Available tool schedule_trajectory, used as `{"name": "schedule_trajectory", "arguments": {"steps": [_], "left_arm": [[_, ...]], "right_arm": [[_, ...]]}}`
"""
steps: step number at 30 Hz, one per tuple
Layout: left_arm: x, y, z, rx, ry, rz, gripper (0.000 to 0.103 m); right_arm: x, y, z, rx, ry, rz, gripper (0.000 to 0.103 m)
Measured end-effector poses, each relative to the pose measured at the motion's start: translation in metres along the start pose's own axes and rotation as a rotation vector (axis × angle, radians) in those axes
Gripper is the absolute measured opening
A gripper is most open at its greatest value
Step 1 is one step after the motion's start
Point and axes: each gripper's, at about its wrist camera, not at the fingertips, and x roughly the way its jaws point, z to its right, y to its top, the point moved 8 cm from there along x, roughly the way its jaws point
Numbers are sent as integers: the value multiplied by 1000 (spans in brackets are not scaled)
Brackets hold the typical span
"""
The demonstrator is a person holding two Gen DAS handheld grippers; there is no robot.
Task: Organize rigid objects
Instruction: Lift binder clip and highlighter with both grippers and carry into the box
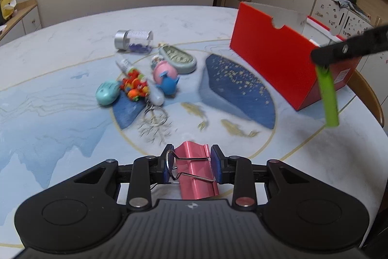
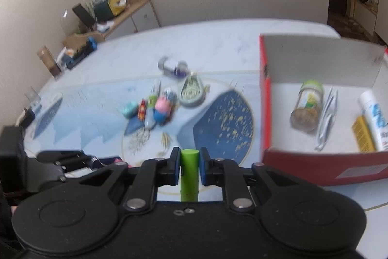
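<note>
1. Pink metal fills your left gripper: its blue pads pinch one binder clip by its sides, wire handles folded along it, held above the table.
2. Your right gripper pinches one lime-green tube between pressed-in fingers; in the left wrist view that tube hangs down beside the red box.
3. Judged from this, you are mid-carry with both hands. The next move calls for bringing each piece over the box's open top, low, then spreading the fingers.
4. Farther out, a cluster waits on the table: one teal oval case, one orange-and-red toy keychain with its ring, one pink-and-blue pig figure, one small white tube, one grey-green oval dish, and one glass jar lying on its side.
5. Inside the box, to your right, lie one jar, one pair of tweezers, one white tube and one yellow stick.
</note>
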Motion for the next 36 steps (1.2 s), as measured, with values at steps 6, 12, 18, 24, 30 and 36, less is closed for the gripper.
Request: {"name": "schedule_trajectory", "arguments": {"steps": [6,12,18,24,30,36], "left_arm": [[-4,24,21,0,-15,26,32],[-9,63,49,12,-39,72,32],[-4,102,84,51,-61,97,32],[6,134,118,83,-83,114,32],[27,158,153,106,-100,102,32],[56,182,180,122,-95,80,32]], "right_arm": [[-41,36,22,26,9,105,15],[-60,63,63,33,-30,164,15],[-60,70,107,55,-74,163,15],[-55,67,147,69,-110,147,15],[-50,62,186,81,-129,129,15],[-39,50,202,71,-110,92,15]]}}
